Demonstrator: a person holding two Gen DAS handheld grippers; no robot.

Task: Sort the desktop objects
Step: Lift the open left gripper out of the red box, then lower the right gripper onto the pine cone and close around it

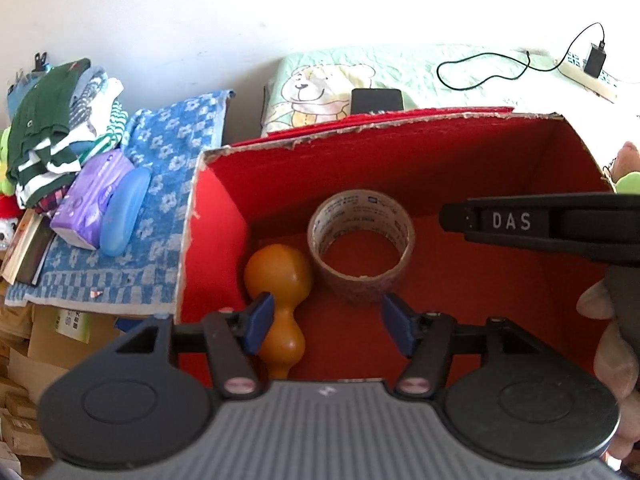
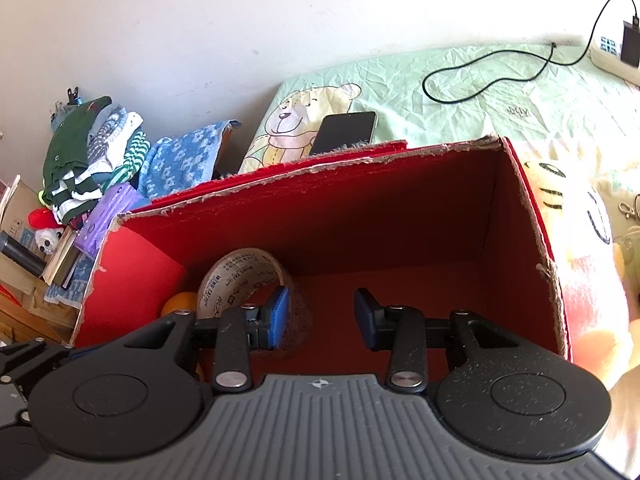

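Note:
An open red cardboard box (image 1: 400, 152) holds a roll of brown packing tape (image 1: 362, 240) and an orange gourd-shaped object (image 1: 280, 280), both lying on its floor at the left. My left gripper (image 1: 329, 324) hangs over the box's near side, open, with only the red floor between its blue pads; the gourd lies just behind the left pad. My right gripper (image 2: 322, 316) is also open over the box (image 2: 400, 208) and holds nothing. From the right wrist, the tape roll (image 2: 248, 276) sits behind its left finger and the gourd (image 2: 180, 302) peeks out beside it.
The box stands on a pale green bear-print sheet (image 2: 460, 92) with a black phone (image 2: 344, 130), a black cable (image 2: 480, 68) and a power strip (image 2: 612, 50). To the left lie a blue towel (image 1: 168, 184), folded clothes (image 1: 60, 132), a purple pack (image 1: 90, 200) and a blue case (image 1: 124, 212). A plush toy (image 2: 580, 208) is on the right.

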